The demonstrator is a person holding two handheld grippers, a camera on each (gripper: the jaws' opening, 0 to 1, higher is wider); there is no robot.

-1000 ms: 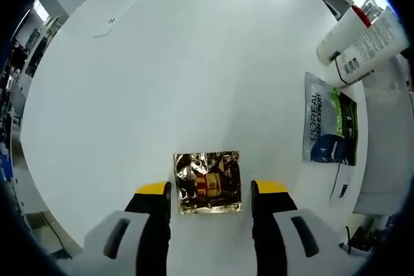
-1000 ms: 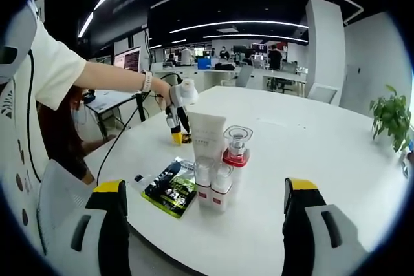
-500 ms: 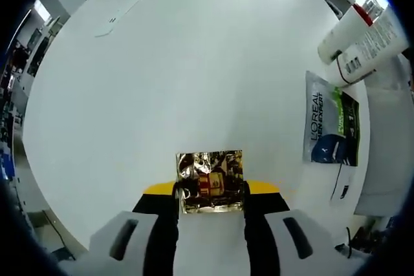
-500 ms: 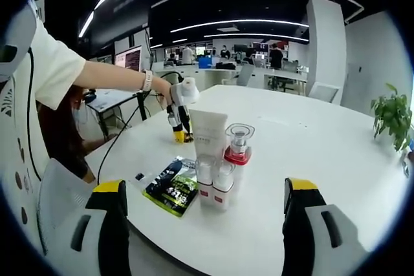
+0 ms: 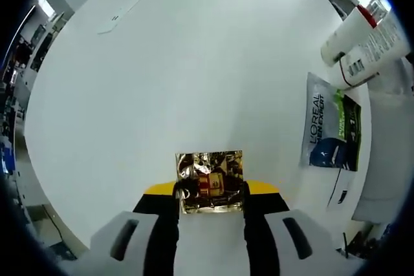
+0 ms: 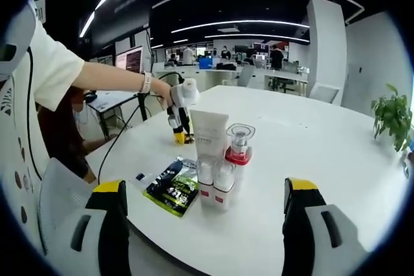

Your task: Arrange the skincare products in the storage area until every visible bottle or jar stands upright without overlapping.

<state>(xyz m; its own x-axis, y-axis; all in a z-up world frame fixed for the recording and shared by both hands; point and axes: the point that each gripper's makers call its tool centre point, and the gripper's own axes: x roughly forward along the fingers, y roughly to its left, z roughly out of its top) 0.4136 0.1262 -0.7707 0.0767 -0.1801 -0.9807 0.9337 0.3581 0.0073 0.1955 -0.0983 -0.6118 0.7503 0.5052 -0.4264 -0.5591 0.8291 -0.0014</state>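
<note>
While the left gripper (image 5: 210,189) has its fingers closed on a gold foil sachet (image 5: 209,181) lying flat on the white counter (image 5: 162,75), a green-and-blue sachet (image 5: 330,123) lies well right of them, long axis running away, white tubes (image 5: 362,37) beyond. Ahead of the right gripper (image 6: 204,189), fingers wide apart and empty, small bottles (image 6: 215,184), a pump bottle (image 6: 238,147) and a tube (image 6: 208,132) stand upright between the fingers.

Left gripper view: close, top-down on table (image 5: 194,63); right gripper view: low, across it.
</note>
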